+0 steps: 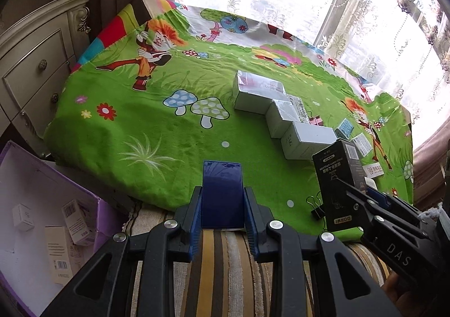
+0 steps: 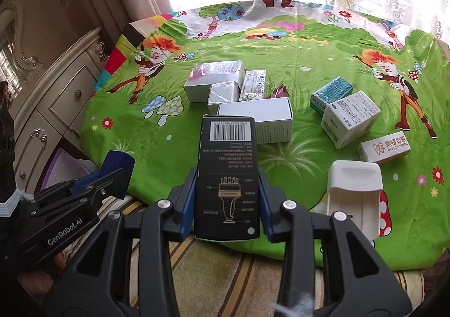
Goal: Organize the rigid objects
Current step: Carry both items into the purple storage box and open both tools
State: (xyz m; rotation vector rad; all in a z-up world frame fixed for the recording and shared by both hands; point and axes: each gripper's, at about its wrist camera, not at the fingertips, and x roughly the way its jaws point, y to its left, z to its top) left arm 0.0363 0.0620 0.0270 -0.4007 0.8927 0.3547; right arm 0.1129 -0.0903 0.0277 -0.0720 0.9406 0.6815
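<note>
My left gripper is shut on a dark blue box, held above the near edge of the green cartoon blanket. My right gripper is shut on a tall black box with a barcode and a gold drawing. Each gripper shows in the other's view: the right gripper with the black box at the lower right, the left gripper with the blue box at the lower left. White boxes lie clustered mid-blanket.
A purple-walled carton holding several small boxes sits at lower left. A cream dresser stands left. More boxes and a white plastic holder lie on the right; a black binder clip lies near the edge. A striped cushion lies below.
</note>
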